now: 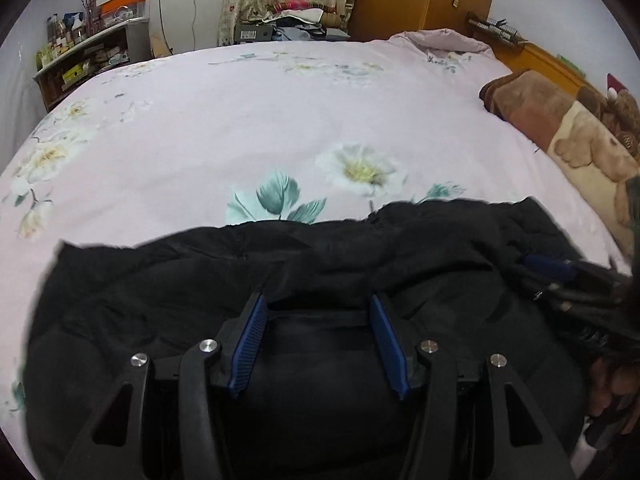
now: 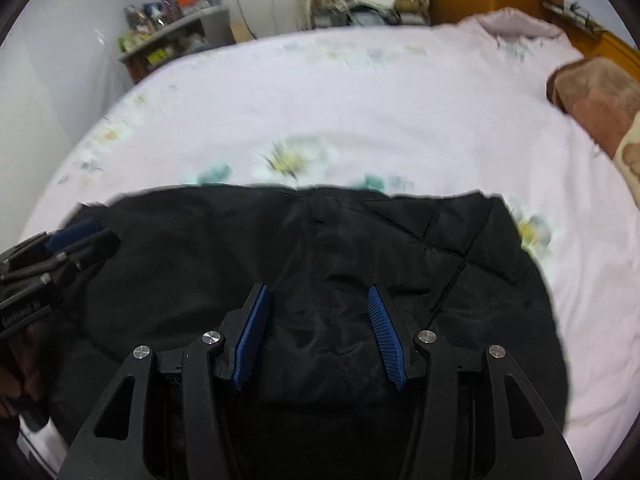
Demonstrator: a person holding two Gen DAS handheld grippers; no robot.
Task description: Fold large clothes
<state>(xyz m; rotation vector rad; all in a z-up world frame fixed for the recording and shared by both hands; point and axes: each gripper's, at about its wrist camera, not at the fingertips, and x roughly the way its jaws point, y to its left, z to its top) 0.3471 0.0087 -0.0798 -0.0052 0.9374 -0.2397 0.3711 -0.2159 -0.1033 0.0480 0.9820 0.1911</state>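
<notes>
The left hand-held gripper (image 1: 318,312) has its two blue fingers (image 1: 250,350) wide apart. Nothing is pinched between them. It hangs low over a black padded jacket (image 1: 168,288), and the dark cloth bulges up in the gap between the fingers. I cannot tell if the fingers touch the cloth.

The right hand-held gripper (image 2: 318,304) is spread apart too, and it holds nothing. It points forward over the same black padded jacket (image 2: 200,264), near its middle. In the left wrist view the right hand-held gripper shows at the right edge, low beside the jacket. In the right wrist view the left one shows at the left edge, with a hand (image 2: 24,352) on it.

The jacket lies in a crumpled heap on the near part of the bed, on a pink sheet with flowers (image 1: 240,128). A brown blanket with a bear on it (image 1: 560,128) lies along the right side of the bed, well apart from the jacket.
</notes>
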